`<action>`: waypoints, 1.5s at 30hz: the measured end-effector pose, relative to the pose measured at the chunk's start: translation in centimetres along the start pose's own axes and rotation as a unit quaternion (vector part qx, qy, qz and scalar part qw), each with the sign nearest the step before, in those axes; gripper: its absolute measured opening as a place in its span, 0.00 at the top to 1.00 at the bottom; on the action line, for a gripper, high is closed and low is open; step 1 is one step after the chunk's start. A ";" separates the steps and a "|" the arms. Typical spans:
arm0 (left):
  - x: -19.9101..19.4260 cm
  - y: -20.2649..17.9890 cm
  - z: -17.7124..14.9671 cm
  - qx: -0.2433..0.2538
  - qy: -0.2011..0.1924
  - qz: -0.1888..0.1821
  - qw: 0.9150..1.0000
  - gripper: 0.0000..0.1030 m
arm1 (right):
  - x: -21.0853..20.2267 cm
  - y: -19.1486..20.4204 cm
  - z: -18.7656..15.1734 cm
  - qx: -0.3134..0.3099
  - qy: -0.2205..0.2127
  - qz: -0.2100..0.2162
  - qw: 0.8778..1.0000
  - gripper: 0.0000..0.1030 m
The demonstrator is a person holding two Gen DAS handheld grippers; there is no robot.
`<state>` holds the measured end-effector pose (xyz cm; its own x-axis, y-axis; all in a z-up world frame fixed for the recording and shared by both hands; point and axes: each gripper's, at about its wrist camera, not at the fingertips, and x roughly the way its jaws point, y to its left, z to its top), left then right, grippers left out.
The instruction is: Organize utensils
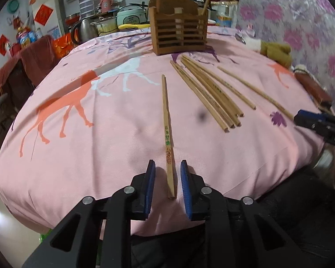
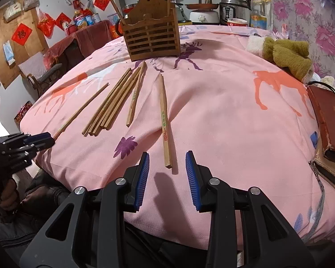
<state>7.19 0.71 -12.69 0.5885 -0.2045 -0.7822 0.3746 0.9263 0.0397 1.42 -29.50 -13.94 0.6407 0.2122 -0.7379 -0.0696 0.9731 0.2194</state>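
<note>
So both my sets of jaws are down low over the worktop (image 1: 82, 178), which has a pink cloth with horses and deer printed on it. My left gripper (image 1: 168, 167) has its jaws parted with the near end of one chopstick (image 1: 167, 131) lying between them, but the pads aren't pressing on it, so nothing's grasped. My right gripper (image 2: 167, 158) is the same deal: jaws released, with the tip of another lone chopstick (image 2: 164, 120) just ahead of the gap, still flat on the cloth.

Between those two strays there's a loose bunch of chopsticks (image 2: 114, 105) fanned out, plus one single stick (image 2: 135, 96) just beside the bunch.

The wooden slatted holder (image 2: 151, 35) stands upright at the far side, beyond all the sticks, with a couple of sticks already poking out of it. Nothing sits between the strays and the holder except the bunch itself.

Off to my right side there's a green-and-white towel (image 2: 285, 55) and a reddish-brown case (image 2: 328, 120) near the edge. Behind the worktop it's pots, a kettle and rice cookers.
</note>
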 end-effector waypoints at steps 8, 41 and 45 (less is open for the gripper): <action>0.0 1.8 -0.4 -0.016 -0.006 0.024 1.000 0.92 | 0.2 -0.7 -0.1 0.014 0.000 0.000 1.000 0.66; -6.1 2.0 9.7 -0.022 -0.078 0.008 0.997 0.95 | -5.1 1.4 8.7 -0.027 -0.152 -0.040 0.987 0.94; -6.4 1.3 12.8 -0.006 -0.076 -0.001 0.997 0.95 | -5.6 1.8 11.4 -0.032 -0.172 -0.043 0.984 0.94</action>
<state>13.07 -0.80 0.32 0.6899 -0.2508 -0.6791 0.3675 0.9295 0.0300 6.38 -29.92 -2.14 0.8667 0.0972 -0.4893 -0.0450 0.9921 0.1175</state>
